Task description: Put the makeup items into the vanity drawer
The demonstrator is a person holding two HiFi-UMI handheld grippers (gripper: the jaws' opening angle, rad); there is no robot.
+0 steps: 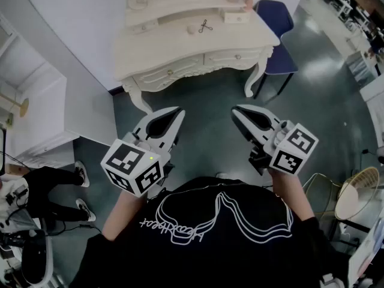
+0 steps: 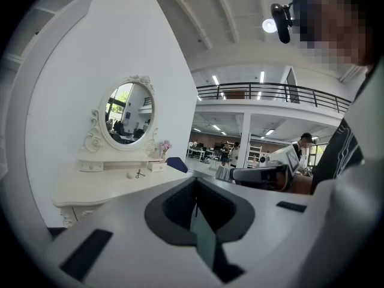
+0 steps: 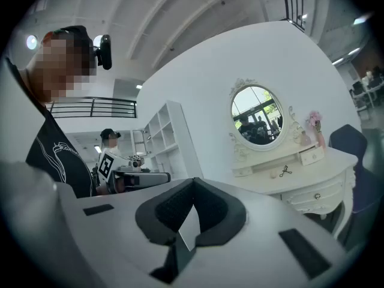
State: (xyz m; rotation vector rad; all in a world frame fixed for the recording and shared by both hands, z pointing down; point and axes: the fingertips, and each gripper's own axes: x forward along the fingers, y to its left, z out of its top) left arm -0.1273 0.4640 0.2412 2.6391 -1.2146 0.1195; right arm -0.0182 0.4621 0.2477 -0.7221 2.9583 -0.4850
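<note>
A cream vanity table (image 1: 240,38) stands ahead of me with both front drawers (image 1: 174,71) closed. On its top lie an eyelash curler (image 1: 205,26), a small round item (image 1: 191,29) and a small box (image 1: 236,18). The curler (image 2: 139,174) also shows far off in the left gripper view, and the curler (image 3: 285,171) again in the right gripper view. My left gripper (image 1: 177,111) and right gripper (image 1: 237,111) are held side by side over the floor, short of the vanity. Both are shut with nothing between the jaws, as the left gripper (image 2: 195,182) and right gripper (image 3: 193,182) show in their own views.
A blue chair (image 1: 276,17) stands at the vanity's right end. White shelving (image 1: 36,101) lines the left wall. A seated person's legs (image 1: 54,182) are at the left, a round wicker piece (image 1: 357,194) at the lower right. An oval mirror (image 2: 129,113) tops the vanity.
</note>
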